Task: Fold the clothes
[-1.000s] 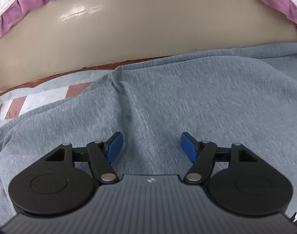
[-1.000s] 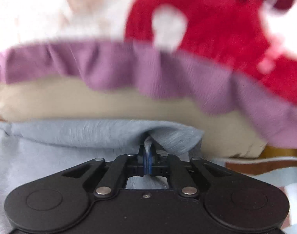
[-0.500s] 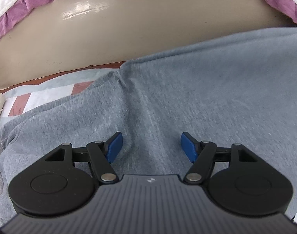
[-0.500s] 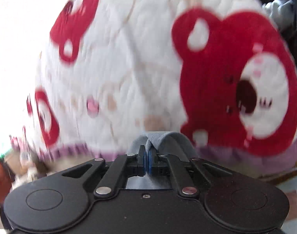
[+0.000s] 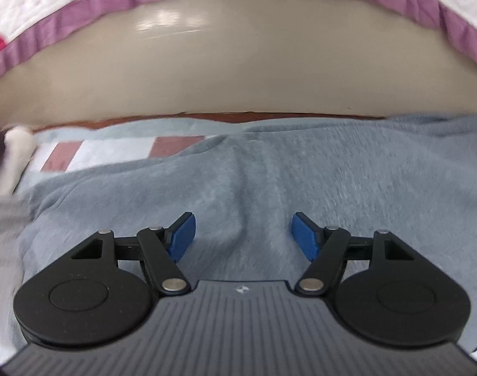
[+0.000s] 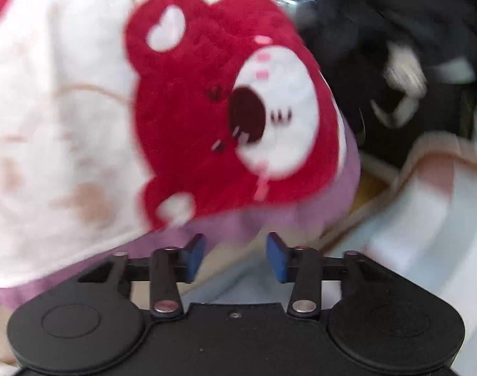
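A grey garment point(image 5: 301, 181) lies spread flat across the lower half of the left wrist view, with a soft crease running up its middle. My left gripper point(image 5: 242, 235) hovers just over it, open, with nothing between its blue pads. In the right wrist view my right gripper point(image 6: 235, 257) is open and empty, raised and pointing at a white quilt with a red bear print point(image 6: 225, 106). The grey garment does not show in that view.
A checked blanket point(image 5: 119, 153) lies under the garment. Behind it rises a beige panel point(image 5: 238, 69) below the quilt's purple frill point(image 5: 81, 12). A dark heap of things point(image 6: 395, 47) sits at the right wrist view's upper right, a pale striped blanket point(image 6: 432, 219) below it.
My right gripper has opened and let go of the grey cloth it held. The raised part of the garment has dropped flat again. The right view has swung rightwards.
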`<state>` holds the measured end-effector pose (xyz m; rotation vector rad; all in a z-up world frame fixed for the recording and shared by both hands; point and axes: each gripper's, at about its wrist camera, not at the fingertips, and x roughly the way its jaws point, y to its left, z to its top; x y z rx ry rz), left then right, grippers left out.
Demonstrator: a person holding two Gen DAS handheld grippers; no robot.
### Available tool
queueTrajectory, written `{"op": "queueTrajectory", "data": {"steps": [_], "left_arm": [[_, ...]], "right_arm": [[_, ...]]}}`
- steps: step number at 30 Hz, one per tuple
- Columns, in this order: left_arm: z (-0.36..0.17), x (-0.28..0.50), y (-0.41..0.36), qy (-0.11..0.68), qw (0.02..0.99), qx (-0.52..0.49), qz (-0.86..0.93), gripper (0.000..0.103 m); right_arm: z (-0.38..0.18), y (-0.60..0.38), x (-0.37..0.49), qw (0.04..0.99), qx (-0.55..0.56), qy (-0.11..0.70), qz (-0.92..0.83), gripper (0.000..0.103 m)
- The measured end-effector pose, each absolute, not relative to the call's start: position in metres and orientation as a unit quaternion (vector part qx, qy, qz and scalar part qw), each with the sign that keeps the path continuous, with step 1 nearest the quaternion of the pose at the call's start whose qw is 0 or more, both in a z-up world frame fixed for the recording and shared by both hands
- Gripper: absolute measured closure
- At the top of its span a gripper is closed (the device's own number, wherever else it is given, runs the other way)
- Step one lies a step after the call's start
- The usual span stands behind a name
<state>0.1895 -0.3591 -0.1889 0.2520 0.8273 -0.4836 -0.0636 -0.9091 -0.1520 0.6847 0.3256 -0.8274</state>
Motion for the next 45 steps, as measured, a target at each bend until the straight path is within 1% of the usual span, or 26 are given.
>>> {"op": "queueTrajectory", "data": {"steps": [1, 5, 7, 9, 13, 15, 18, 20, 22, 26, 27, 28, 29, 30, 31, 32, 33, 34, 38, 39, 40, 41, 43, 44, 45], "left_arm": [[-0.186, 0.186, -0.352, 0.401, 0.881, 0.112, -0.224, 0.035], [-0.172, 0.170, -0.316, 0.413, 0.887, 0.082, -0.190, 0.035], [-0.168, 0.161, -0.292, 0.422, 0.888, 0.056, -0.173, 0.035], [-0.167, 0.150, -0.265, 0.432, 0.887, 0.020, -0.161, 0.035], [-0.182, 0.136, -0.225, 0.452, 0.875, -0.054, -0.163, 0.035], [-0.191, 0.130, -0.206, 0.463, 0.866, -0.093, -0.165, 0.035], [-0.204, 0.121, -0.177, 0.477, 0.849, -0.151, -0.168, 0.035], [-0.212, 0.116, -0.159, 0.485, 0.836, -0.189, -0.171, 0.035], [-0.219, 0.115, -0.166, 0.491, 0.819, -0.219, -0.199, 0.035], [-0.236, 0.113, -0.185, 0.511, 0.771, -0.283, -0.253, 0.031], [-0.240, 0.113, -0.193, 0.518, 0.764, -0.284, -0.257, 0.030], [-0.243, 0.113, -0.200, 0.526, 0.757, -0.285, -0.262, 0.030], [-0.246, 0.113, -0.207, 0.532, 0.751, -0.285, -0.266, 0.030], [-0.244, 0.114, -0.212, 0.525, 0.760, -0.276, -0.266, 0.030], [-0.242, 0.114, -0.217, 0.518, 0.768, -0.267, -0.265, 0.030], [-0.240, 0.115, -0.221, 0.510, 0.777, -0.258, -0.264, 0.030], [-0.238, 0.117, -0.225, 0.506, 0.783, -0.251, -0.261, 0.030], [-0.237, 0.120, -0.227, 0.504, 0.786, -0.249, -0.258, 0.029], [-0.240, 0.130, -0.229, 0.500, 0.792, -0.260, -0.235, 0.029], [-0.241, 0.132, -0.228, 0.497, 0.793, -0.264, -0.233, 0.030], [-0.241, 0.133, -0.229, 0.493, 0.796, -0.266, -0.230, 0.031], [-0.240, 0.134, -0.229, 0.489, 0.799, -0.267, -0.226, 0.032], [-0.240, 0.134, -0.228, 0.485, 0.804, -0.269, -0.216, 0.043], [-0.242, 0.135, -0.226, 0.485, 0.803, -0.275, -0.209, 0.053], [-0.244, 0.136, -0.225, 0.486, 0.802, -0.280, -0.205, 0.068]], "right_arm": [[-0.156, -0.894, -0.071, 0.835, 0.358, 0.156, -0.387, 0.044], [-0.174, -0.835, -0.100, 0.782, 0.483, 0.167, -0.358, 0.042], [-0.178, -0.817, -0.090, 0.774, 0.505, 0.225, -0.309, 0.043], [-0.178, -0.787, -0.088, 0.768, 0.507, 0.256, -0.295, 0.042], [-0.190, -0.756, -0.098, 0.724, 0.586, 0.274, -0.239, 0.041], [-0.206, -0.749, -0.106, 0.687, 0.630, 0.283, -0.227, 0.039], [-0.230, -0.735, -0.118, 0.619, 0.691, 0.306, -0.212, 0.039], [-0.234, -0.728, -0.130, 0.597, 0.700, 0.316, -0.232, 0.039], [-0.239, -0.738, -0.134, 0.592, 0.697, 0.315, -0.254, 0.039], [-0.239, -0.759, -0.139, 0.601, 0.686, 0.309, -0.269, 0.039], [-0.239, -0.764, -0.138, 0.608, 0.679, 0.313, -0.269, 0.039], [-0.241, -0.767, -0.137, 0.617, 0.670, 0.316, -0.266, 0.048], [-0.243, -0.770, -0.135, 0.625, 0.662, 0.321, -0.261, 0.054], [-0.246, -0.774, -0.131, 0.634, 0.651, 0.335, -0.249, 0.063], [-0.250, -0.777, -0.128, 0.640, 0.642, 0.345, -0.245, 0.066], [-0.252, -0.779, -0.129, 0.639, 0.644, 0.343, -0.243, 0.066], [-0.254, -0.782, -0.130, 0.639, 0.646, 0.341, -0.241, 0.072], [-0.256, -0.784, -0.132, 0.639, 0.648, 0.338, -0.240, 0.070], [-0.264, -0.792, -0.139, 0.635, 0.660, 0.328, -0.234, 0.069], [-0.266, -0.792, -0.144, 0.623, 0.674, 0.322, -0.233, 0.069], [-0.268, -0.792, -0.149, 0.607, 0.689, 0.318, -0.234, 0.067], [-0.269, -0.792, -0.157, 0.582, 0.708, 0.319, -0.240, 0.061], [-0.267, -0.790, -0.170, 0.548, 0.729, 0.321, -0.255, 0.048], [-0.264, -0.790, -0.177, 0.545, 0.731, 0.315, -0.264, 0.045], [-0.260, -0.791, -0.185, 0.546, 0.730, 0.306, -0.276, 0.046]]}}
